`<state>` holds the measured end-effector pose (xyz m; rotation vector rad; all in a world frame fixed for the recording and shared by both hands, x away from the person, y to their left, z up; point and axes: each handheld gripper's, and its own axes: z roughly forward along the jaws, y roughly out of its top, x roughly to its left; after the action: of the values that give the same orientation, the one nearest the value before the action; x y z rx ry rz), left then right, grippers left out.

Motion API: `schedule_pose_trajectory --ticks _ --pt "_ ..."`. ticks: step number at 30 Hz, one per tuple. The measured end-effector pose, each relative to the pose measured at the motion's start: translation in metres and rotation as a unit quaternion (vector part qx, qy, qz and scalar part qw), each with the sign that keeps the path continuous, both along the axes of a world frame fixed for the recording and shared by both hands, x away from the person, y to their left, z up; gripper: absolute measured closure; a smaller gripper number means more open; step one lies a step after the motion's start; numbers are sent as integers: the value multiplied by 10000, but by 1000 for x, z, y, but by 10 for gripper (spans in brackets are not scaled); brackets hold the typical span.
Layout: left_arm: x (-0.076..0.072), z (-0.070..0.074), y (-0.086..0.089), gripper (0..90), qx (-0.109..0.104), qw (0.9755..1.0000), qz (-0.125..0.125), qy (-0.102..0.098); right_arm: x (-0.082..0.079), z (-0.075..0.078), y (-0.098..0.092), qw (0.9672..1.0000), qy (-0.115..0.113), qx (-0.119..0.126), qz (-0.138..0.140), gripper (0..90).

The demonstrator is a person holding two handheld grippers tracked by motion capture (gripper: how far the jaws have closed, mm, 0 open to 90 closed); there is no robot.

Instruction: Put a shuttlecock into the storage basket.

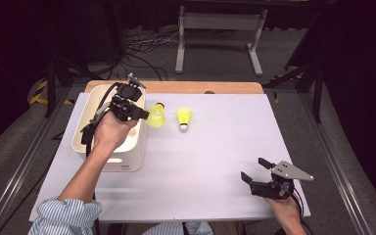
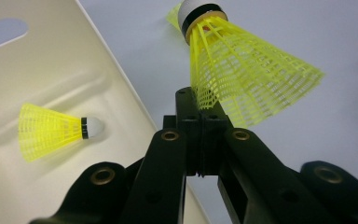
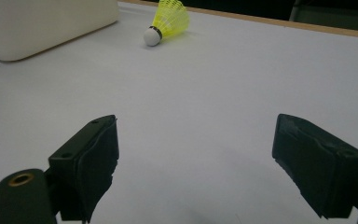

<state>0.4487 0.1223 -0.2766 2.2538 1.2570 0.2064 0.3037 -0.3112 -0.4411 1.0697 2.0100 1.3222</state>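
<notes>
Now the left tongs (image 1: 144, 115) pinch a light, bendy yellow birdie (image 1: 156, 116) by its net skirt, at three o'clock from the white bin (image 1: 90, 105), while the right tongs (image 1: 254, 170) stay spread.

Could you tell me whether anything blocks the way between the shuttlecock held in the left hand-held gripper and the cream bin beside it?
Nothing visible does. The left hand-held gripper holds the shuttlecock just past the bin's rim; one shuttlecock in the bin lies well aside.
</notes>
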Motion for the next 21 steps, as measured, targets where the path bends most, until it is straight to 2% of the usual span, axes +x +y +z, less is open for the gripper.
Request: schedule_pose_trajectory --ticks 1,14,21 --pt "0 1 2 899 -54 10000 20 -10 0 0 0 10000 -2 4 1 151" --pt "1 3 14 899 -42 9999 137 -59 0 0 0 10000 0 -3 20 151" --pt "1 3 24 899 -99 9995 283 -48 0 0 0 10000 5 -5 14 151"
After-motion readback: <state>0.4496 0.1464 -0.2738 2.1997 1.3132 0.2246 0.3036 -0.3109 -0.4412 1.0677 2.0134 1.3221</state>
